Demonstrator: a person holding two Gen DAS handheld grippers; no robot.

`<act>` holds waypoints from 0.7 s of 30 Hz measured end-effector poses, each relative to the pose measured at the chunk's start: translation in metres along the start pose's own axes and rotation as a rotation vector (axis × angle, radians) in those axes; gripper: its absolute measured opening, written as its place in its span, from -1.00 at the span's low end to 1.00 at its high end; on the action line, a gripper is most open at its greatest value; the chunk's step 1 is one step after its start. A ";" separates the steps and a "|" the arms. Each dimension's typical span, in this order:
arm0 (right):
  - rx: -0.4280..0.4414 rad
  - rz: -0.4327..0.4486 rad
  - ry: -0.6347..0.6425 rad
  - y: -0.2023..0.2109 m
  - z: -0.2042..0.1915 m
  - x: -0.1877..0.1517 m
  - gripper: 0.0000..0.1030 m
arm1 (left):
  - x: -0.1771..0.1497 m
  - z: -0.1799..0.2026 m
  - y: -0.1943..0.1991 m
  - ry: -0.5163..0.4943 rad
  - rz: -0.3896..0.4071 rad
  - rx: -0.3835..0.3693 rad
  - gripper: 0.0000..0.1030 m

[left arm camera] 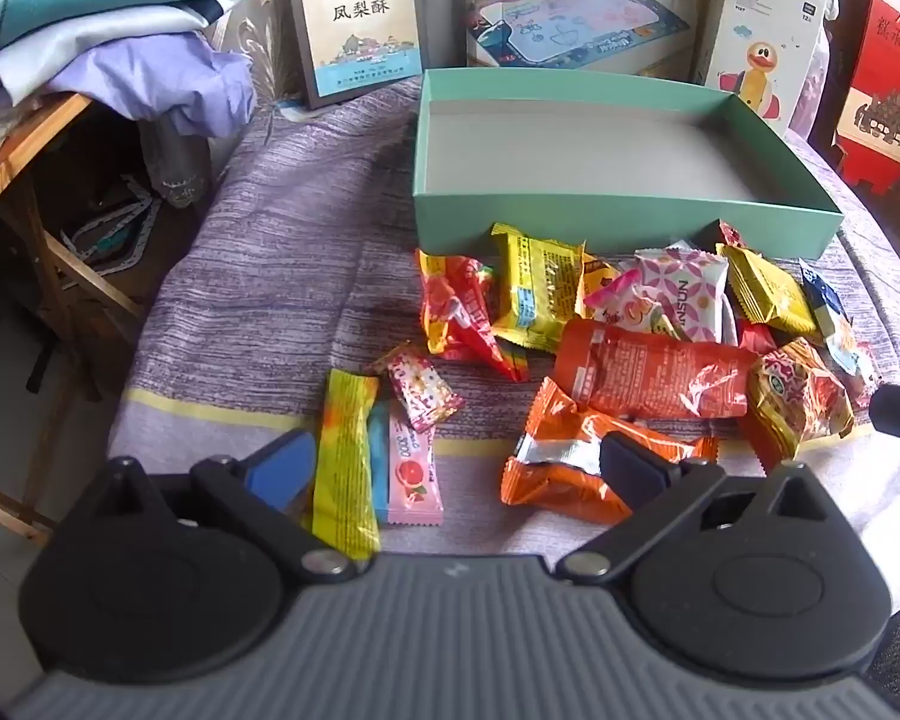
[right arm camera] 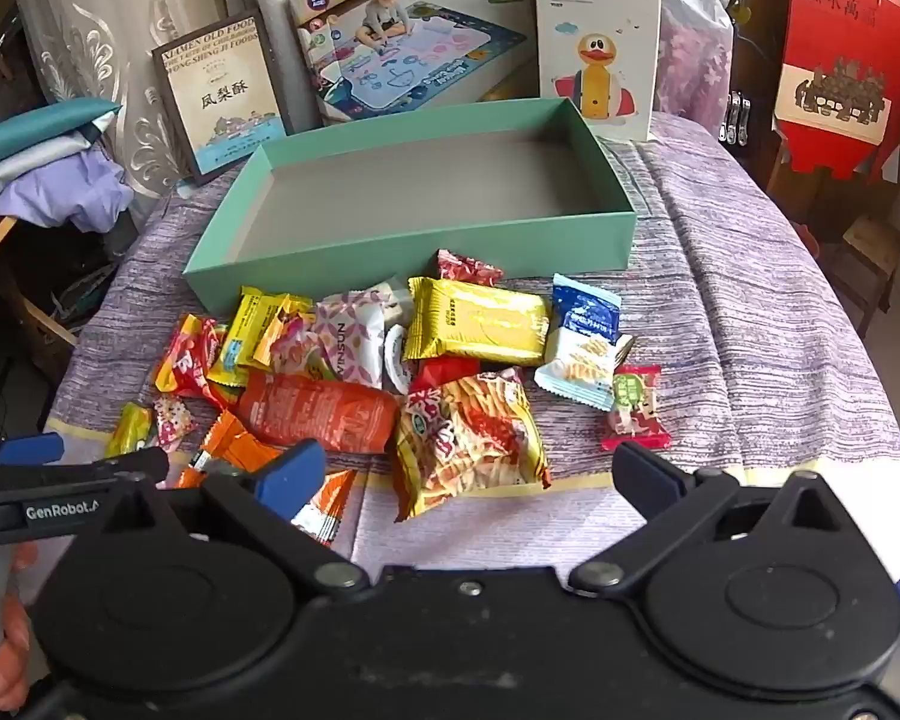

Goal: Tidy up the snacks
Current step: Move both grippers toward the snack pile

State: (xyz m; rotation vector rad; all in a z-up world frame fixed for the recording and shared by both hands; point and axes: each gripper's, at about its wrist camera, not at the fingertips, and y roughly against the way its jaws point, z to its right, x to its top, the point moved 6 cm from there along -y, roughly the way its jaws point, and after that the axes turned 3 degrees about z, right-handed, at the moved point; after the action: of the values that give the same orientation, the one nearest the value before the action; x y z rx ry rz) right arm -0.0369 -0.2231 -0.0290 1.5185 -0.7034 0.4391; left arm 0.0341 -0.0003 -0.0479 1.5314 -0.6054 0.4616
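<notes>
An empty mint-green box [left arm camera: 624, 219] [right arm camera: 414, 249] lies on the purple cloth. In front of it is a pile of snack packets: yellow packets [left arm camera: 537, 294] [right arm camera: 477, 318], an orange-red pouch [left arm camera: 648, 369] [right arm camera: 318, 411], an orange packet [left arm camera: 570, 456], a noodle-snack bag [right arm camera: 471, 441], a blue-white packet [right arm camera: 582, 339], and thin candy sticks [left arm camera: 345, 468]. My left gripper [left arm camera: 456, 471] is open and empty, low over the near packets. My right gripper [right arm camera: 471, 477] is open and empty, just above the noodle-snack bag. The left gripper also shows at the left edge of the right wrist view [right arm camera: 60, 474].
Three upright boxes lean behind the green box: a pastry box [left arm camera: 357, 18], a drawing-mat box [right arm camera: 414, 54] and a duck toy box [right arm camera: 597, 42]. Folded cloths lie on a wooden stand at left [left arm camera: 114, 60]. A red bag hangs at right [right arm camera: 840, 60].
</notes>
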 end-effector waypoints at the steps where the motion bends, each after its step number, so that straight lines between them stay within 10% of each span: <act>1: 0.000 0.001 -0.001 0.000 0.000 0.000 1.00 | 0.000 0.000 0.001 0.001 0.001 -0.003 1.00; 21: 0.000 0.028 -0.023 0.012 0.004 0.001 1.00 | 0.004 -0.002 0.011 0.019 -0.013 -0.043 1.00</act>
State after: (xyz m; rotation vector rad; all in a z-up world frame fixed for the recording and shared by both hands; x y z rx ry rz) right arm -0.0442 -0.2272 -0.0197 1.5176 -0.7436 0.4428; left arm 0.0306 0.0010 -0.0361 1.4877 -0.5865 0.4499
